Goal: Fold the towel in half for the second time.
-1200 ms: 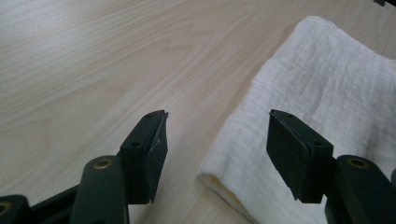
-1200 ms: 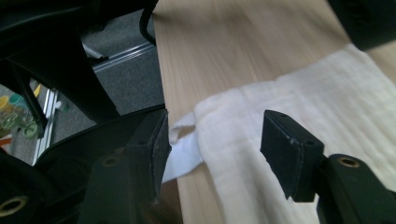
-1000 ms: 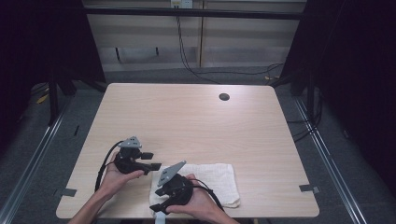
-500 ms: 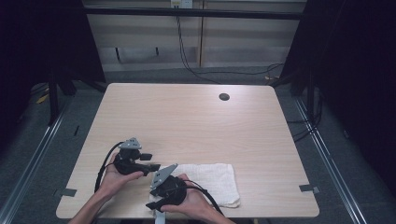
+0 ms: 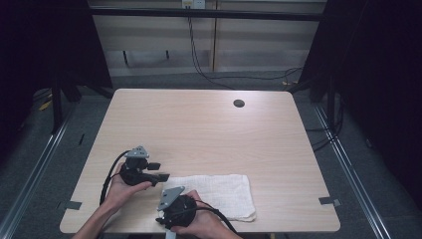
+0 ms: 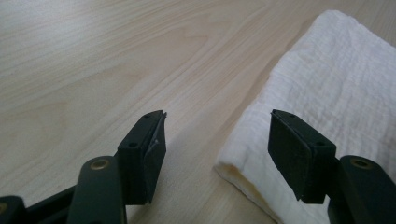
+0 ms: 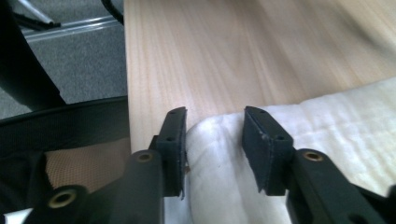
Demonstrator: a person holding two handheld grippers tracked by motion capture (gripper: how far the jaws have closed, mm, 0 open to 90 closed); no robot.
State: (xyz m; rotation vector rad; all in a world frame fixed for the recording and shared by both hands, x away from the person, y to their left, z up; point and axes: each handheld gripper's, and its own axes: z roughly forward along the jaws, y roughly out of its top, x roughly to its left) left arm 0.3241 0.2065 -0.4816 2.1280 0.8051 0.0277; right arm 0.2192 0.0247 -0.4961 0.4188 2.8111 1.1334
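Right gripper (image 5: 166, 213): at table's near edge, jaws part-open, straddling a raised fold at cloth (image 5: 221, 194) corner; not closed on it.
Left gripper (image 5: 161, 172): just beyond, jaws wide, empty, at cloth's left end, corner betw. jaws.
Cloth: white, folded, flat on table (image 5: 199, 129), near-centre front.
Far: dark round hole (image 5: 239, 103) nr back edge.

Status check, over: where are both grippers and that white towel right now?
Left gripper open, at the white towel's end. Right gripper open, jaws straddling a fold at its edge. Nothing in the way on the table.
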